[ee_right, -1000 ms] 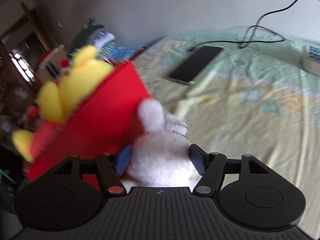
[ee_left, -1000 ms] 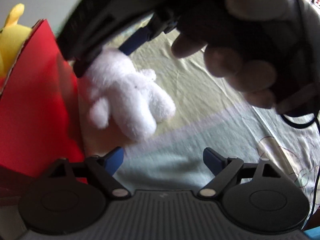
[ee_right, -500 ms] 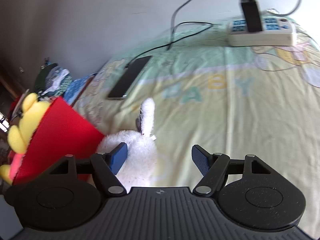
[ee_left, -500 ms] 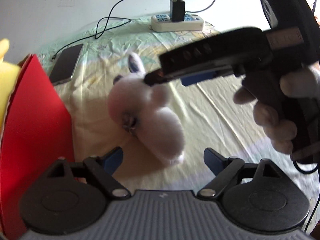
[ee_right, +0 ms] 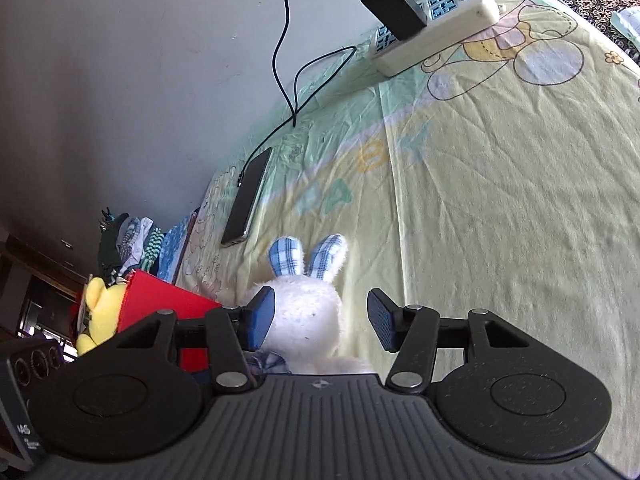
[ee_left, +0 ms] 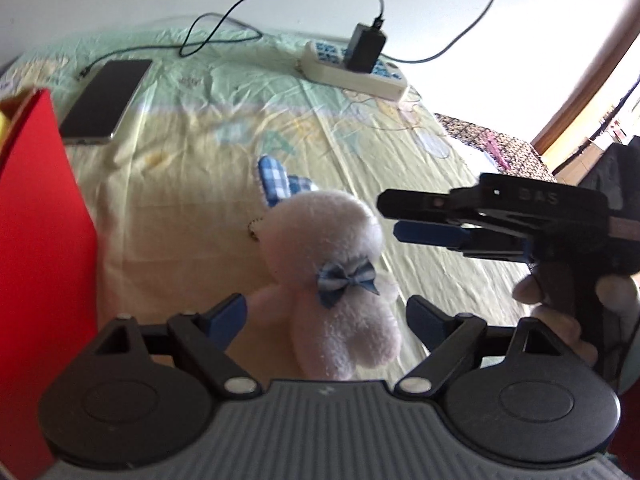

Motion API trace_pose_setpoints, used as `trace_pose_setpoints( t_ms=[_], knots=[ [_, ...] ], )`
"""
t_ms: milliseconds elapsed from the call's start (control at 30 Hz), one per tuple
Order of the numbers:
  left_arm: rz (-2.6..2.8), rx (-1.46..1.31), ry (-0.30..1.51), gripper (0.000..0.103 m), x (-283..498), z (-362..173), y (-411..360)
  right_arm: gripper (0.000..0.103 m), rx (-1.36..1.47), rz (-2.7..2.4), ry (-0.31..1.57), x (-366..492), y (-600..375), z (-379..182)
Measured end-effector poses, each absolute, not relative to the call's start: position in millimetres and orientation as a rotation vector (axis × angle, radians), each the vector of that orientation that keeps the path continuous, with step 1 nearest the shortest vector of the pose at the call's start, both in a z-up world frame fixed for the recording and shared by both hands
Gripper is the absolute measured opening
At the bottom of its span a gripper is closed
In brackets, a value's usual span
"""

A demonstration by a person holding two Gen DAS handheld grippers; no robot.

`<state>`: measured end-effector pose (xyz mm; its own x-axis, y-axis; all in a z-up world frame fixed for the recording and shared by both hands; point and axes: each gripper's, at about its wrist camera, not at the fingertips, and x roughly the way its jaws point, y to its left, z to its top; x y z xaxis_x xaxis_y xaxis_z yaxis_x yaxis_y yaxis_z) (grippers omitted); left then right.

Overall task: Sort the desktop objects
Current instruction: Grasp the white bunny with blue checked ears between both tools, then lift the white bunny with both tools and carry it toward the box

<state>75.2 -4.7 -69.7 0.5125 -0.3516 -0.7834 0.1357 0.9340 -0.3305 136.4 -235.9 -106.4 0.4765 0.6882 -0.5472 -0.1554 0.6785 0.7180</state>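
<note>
Status: sorting is partly done, as I judge it. A yellow plush [ee_right: 98, 312] sits in the red box [ee_right: 168, 300]; the white rabbit plush [ee_left: 332, 276] lies outside it on the bed sheet [ee_left: 192, 168].

My left tongs [ee_left: 326, 314] stand apart, with the rabbit's body between the two fingers, neither visibly touching it. My right tongs [ee_right: 318, 318] also stand apart, with the rabbit's head between the fingers; the left finger sits at the plush's edge, and I cannot tell whether it touches. Remaining step: one pair of tongs closes on the rabbit and carries it to the box, which stands just left of both tongs.

View differences:
- The left wrist view shows the rabbit's blue bow [ee_left: 346, 278], my right tongs side-on, and the hand [ee_left: 560, 308] gripping them.
- The right wrist view alone shows the box's contents.

Beyond the tongs, a phone [ee_left: 106, 100] lies at far left. Farthest away, a power strip [ee_right: 436, 20] carries a charger [ee_right: 394, 6].
</note>
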Motion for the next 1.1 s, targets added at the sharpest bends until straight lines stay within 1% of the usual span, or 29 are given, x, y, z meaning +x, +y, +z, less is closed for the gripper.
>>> trace_pose_setpoints(
  t_ms=[100, 200, 433, 500, 667, 800, 1100],
  knots=[
    [-0.287, -0.316, 1.043, 0.077, 88.3, -83.7, 3.6, 0.055, 0.684, 0.597, 0.956, 137.4, -231.3, -112.9],
    [-0.291, -0.397, 1.076, 0.077, 97.9, -91.5, 9.6, 0.055, 0.717, 0.623, 0.964, 140.1, -227.0, -118.3],
    [-0.271, -0.37, 1.089, 0.075, 112.6, -93.6, 1.6, 0.057, 0.783, 0.681, 1.011, 148.4, -214.3, -132.9],
    [-0.266, -0.344, 1.092, 0.075, 115.0, -93.3, -1.4, 0.052, 0.823, 0.693, 1.015, 150.8, -216.2, -135.7],
    [-0.248, -0.288, 1.1, 0.075, 116.3, -93.0, -9.8, 0.051, 0.925, 0.689, 1.056, 147.2, -224.3, -147.3],
    [-0.242, -0.229, 1.107, 0.073, 113.8, -90.7, -18.5, 0.045, 0.927, 0.684, 1.047, 138.2, -228.7, -141.0],
    [-0.272, -0.197, 1.138, 0.069, 96.0, -81.8, -27.4, 0.044, 0.909, 0.635, 1.031, 105.7, -232.2, -128.3]
  ],
)
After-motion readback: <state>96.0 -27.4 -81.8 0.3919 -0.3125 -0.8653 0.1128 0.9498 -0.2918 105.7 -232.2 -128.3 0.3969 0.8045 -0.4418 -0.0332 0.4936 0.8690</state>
